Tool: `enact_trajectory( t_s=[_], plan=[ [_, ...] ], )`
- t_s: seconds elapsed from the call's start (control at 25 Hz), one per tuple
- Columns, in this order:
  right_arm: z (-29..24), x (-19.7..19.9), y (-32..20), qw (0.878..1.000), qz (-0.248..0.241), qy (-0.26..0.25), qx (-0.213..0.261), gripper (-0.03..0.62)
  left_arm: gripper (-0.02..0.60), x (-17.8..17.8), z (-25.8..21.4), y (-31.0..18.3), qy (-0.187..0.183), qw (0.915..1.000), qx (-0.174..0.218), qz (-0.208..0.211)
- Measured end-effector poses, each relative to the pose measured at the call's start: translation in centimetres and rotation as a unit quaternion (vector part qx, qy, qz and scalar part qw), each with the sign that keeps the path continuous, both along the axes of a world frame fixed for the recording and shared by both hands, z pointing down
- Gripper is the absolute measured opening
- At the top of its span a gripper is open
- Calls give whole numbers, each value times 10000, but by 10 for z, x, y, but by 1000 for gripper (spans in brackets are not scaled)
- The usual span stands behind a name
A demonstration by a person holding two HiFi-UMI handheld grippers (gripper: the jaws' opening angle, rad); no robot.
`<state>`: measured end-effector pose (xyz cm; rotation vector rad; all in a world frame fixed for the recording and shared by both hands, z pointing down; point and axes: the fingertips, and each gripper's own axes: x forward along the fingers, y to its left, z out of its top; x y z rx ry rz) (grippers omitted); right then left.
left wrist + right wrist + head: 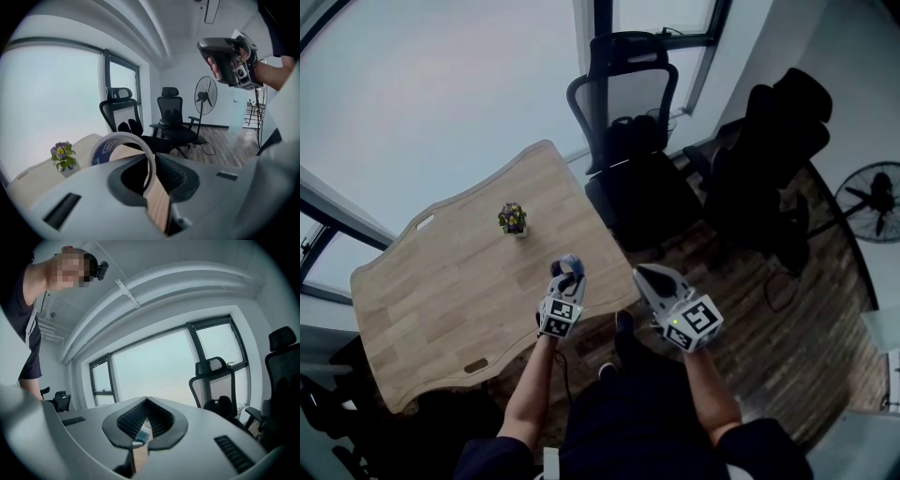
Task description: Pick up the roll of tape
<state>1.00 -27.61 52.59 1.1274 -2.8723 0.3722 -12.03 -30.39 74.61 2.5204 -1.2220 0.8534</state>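
Lift step: L claw (570,278) clamps tape (104,149) above worktop (441,300); R claw (647,275) shut, empty. Next: hold grip steady

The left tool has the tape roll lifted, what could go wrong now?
The left tool pinches the tape roll only by its thin wall, most of the ring sticking out, so it may swivel or slip free. Dropped, it could roll off the table or hit the flower pot.

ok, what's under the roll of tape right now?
Bare wooden table shows below the roll of tape, through the gap between the left gripper's fingers. Those fingers cover the roll's lower rim, so whether it clears the table is hidden.
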Motion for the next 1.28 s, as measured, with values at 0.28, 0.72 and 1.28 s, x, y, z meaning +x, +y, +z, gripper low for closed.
enact_trajectory(
  t_s=[0.28,0.72,1.28],
  plan=[
    [-5,2,4,9999,7,11,104,6,48,-5,-47,5,466,9971,489,-340],
    [6,3,11,9997,60,216,125,6,46,-25,-112,27,1210,9845,844,-953],
    [26,6,11,9987,54,483,157,6,46,-39,-180,43,1706,9695,1359,-1117]
  ],
)
